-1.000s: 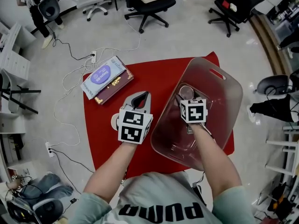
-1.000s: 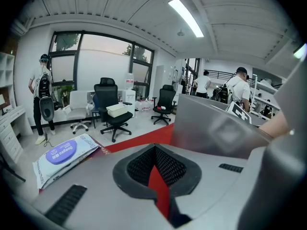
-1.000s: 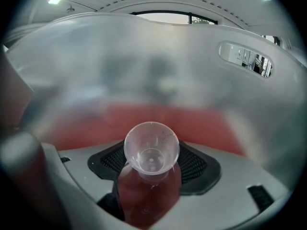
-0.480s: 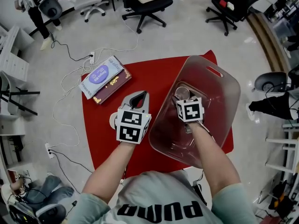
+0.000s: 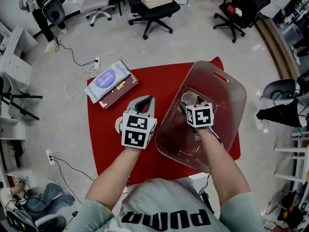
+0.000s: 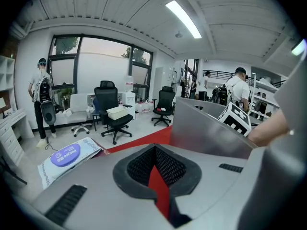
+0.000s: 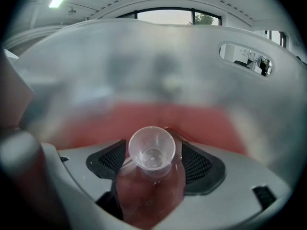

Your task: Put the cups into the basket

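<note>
I see a grey floor with a red rectangular mat spread on it. Black office chairs stand beyond it, and white cables trail off to the left. A stack of books lies across the mat's far left corner.

The translucent plastic basket sits on the right half of the mat. My right gripper is inside it, fingers closed on a small clear plastic cup with its mouth pointing away, low over the basket's bottom. My left gripper hovers over bare mat, fingers drawn together with nothing between them. The basket's wall is just beside it on the right, and open mat lies ahead up to the books.
</note>
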Motion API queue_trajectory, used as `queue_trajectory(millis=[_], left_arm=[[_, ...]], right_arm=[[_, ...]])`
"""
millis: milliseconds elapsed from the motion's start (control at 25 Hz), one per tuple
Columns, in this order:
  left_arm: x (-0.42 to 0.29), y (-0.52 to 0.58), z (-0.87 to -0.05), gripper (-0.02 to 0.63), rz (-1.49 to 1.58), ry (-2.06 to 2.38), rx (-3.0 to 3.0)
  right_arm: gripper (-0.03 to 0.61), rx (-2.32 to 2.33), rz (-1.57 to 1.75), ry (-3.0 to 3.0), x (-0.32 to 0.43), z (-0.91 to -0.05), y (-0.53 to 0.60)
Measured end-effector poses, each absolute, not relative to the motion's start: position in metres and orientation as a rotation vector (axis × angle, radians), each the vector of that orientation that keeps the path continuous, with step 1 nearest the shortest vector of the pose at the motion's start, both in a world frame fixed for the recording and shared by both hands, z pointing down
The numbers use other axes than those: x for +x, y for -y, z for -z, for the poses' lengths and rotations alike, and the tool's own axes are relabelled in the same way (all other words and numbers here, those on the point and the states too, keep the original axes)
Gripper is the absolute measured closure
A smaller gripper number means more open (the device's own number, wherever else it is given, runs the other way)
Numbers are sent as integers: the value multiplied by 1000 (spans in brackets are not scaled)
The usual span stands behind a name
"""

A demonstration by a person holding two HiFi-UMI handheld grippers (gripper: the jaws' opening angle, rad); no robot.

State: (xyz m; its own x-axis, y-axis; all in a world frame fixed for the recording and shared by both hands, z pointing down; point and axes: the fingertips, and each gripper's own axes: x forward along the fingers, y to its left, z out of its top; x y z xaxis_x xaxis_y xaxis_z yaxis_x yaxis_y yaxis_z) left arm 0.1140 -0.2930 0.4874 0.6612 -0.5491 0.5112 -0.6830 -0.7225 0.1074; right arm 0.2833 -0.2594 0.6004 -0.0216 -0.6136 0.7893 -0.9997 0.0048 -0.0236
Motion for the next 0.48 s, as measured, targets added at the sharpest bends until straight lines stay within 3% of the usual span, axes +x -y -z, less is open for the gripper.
queue_trajectory(millis=[480], left_arm=[[100,278,-468,607,-611,1026,2614]], right_arm=[[230,1789,-799,1788,275,-531,243]])
